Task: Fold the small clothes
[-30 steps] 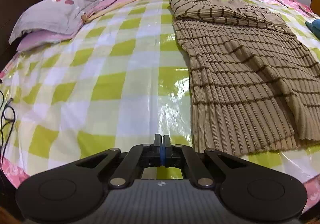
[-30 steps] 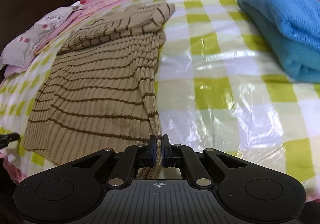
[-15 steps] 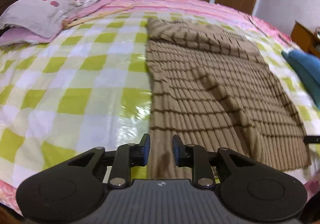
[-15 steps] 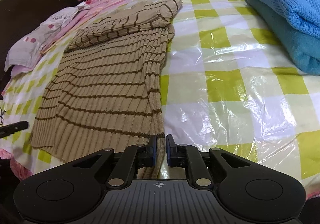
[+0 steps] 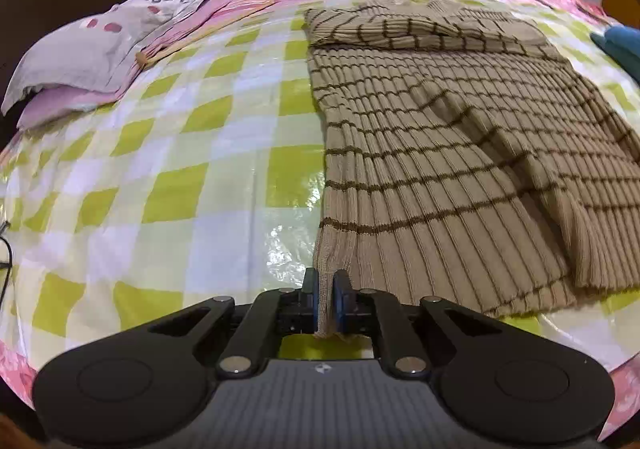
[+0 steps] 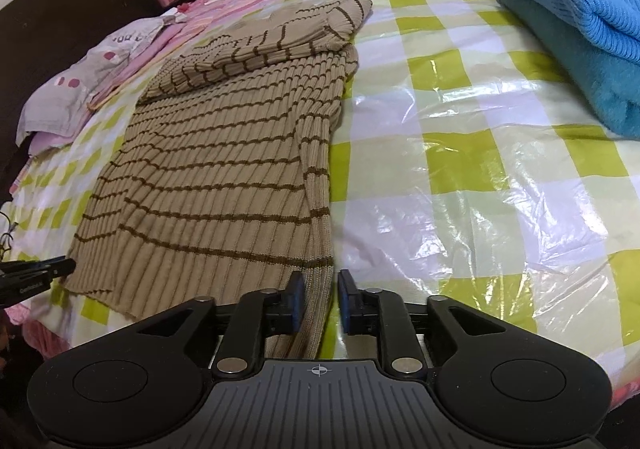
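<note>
Over on the left a grey pillow (image 5: 92, 49) sits at the head of the bed (image 5: 172, 185), its checked cover sheeted in glossy plastic, and now the left gripper (image 5: 326, 289) comes in: its fingers have just been closing and pinch the near left corner of the striped sweater's (image 5: 440, 153) hem. The sweater lies flat mid-bed, top part already folded down, one sleeve laid across the body. Moving right, the right gripper (image 6: 320, 295) has its fingers spread, having just been opening, with the sweater's right hem edge lying loose between them, not clamped. Furthest right, a blue knit (image 6: 580, 29) sits well apart. That ribbed knit looks soft, floppy and stretchy, likely to sag and slide on the plastic, so both hem corners are the sensible holds, lifted together
</note>
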### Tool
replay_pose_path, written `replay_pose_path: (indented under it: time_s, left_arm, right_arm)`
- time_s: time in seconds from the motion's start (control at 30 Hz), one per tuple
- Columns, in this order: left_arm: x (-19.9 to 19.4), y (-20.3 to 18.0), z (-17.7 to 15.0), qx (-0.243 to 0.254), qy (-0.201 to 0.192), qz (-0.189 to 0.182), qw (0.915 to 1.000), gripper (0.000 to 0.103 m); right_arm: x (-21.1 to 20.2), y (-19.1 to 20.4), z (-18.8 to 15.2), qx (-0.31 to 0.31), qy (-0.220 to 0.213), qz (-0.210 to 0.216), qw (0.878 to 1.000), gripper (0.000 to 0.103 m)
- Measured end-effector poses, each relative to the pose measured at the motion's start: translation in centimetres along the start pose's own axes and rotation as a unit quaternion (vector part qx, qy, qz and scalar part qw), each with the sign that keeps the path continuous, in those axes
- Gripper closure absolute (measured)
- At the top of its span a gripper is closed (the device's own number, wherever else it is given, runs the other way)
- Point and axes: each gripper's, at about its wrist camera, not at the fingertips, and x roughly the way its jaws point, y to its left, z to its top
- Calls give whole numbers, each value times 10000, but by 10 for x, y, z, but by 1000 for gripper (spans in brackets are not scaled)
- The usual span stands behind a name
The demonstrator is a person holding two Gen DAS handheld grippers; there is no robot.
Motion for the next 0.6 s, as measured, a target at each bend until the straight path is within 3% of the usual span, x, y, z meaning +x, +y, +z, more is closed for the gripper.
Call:
replay_pose_path:
  time_s: [0.1, 0.27, 0.3, 0.33, 0.43, 0.5, 0.6]
  left_arm:
    - [-7, 7, 2, -239, -17, -196, 9995, 87]
    - [-13, 16, 1, -217, -109, -120, 9996, 87]
    - [-12, 18, 0, -212, -74, -75, 9997, 87]
    - [-11, 19, -2, -192, -3, -4, 9998, 94]
    - [-6, 27, -10, -154, 319, 243, 9991, 94]
    - [-8, 36, -10, -369, 432, 215, 9982, 94]
    - [-17, 42, 8, -674, 147, -40, 9976, 94]
  right_arm:
    - [-1, 2, 2, -3, -63, -18, 10000, 78]
    - [-7, 6, 9, -116, -149, -101, 9998, 77]
    - [-6, 6, 12, -168, -171, -123, 9996, 76]
    - [-5, 6, 15, -207, -211, -151, 9994, 74]
    - [2, -1, 29, -162, -340, -167, 9992, 74]
    - [10, -7, 39, -62, -361, -107, 9993, 74]
    - [23, -12, 59, -32, -475, -137, 9988, 72]
